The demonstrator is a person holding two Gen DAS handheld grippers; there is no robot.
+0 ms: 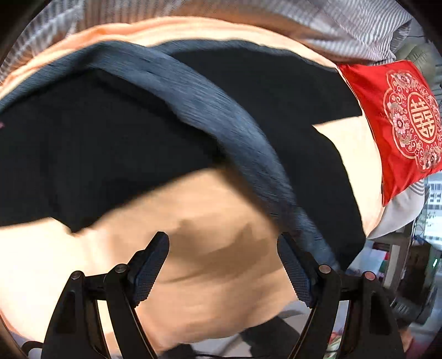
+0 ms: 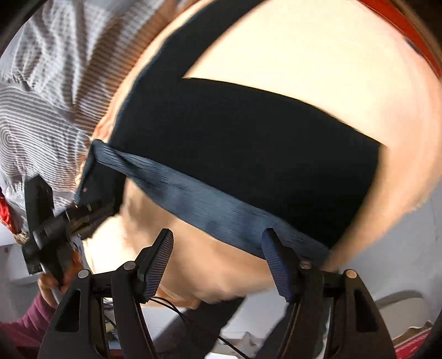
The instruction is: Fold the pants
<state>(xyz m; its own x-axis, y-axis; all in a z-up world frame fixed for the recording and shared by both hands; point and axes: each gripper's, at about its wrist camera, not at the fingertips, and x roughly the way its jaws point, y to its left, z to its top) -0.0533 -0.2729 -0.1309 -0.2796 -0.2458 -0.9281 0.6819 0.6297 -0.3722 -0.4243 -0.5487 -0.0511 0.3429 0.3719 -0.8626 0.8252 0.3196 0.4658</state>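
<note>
Black pants [image 1: 91,154] lie spread on a peach sheet [image 1: 210,221], and their blue-grey ribbed waistband [image 1: 221,118] lies slantwise across them. My left gripper [image 1: 223,265] hovers open over bare sheet, the band's end just beyond its right finger [image 1: 294,273]. In the right wrist view the pants [image 2: 248,154] lie ahead, with the waistband [image 2: 199,201] along their near edge. My right gripper [image 2: 218,262] is open with only sheet between its pads; the band passes behind its right finger [image 2: 277,265]. The left gripper [image 2: 94,214] shows by the band's left corner, held by a hand [image 2: 48,287].
A red cushion [image 1: 400,124] with a gold emblem lies at the sheet's right end. Grey striped bedding [image 1: 345,24] is bunched along the far side and also shows as striped bedding [image 2: 41,124]. The bed's near edge drops to a floor with cables [image 2: 176,309].
</note>
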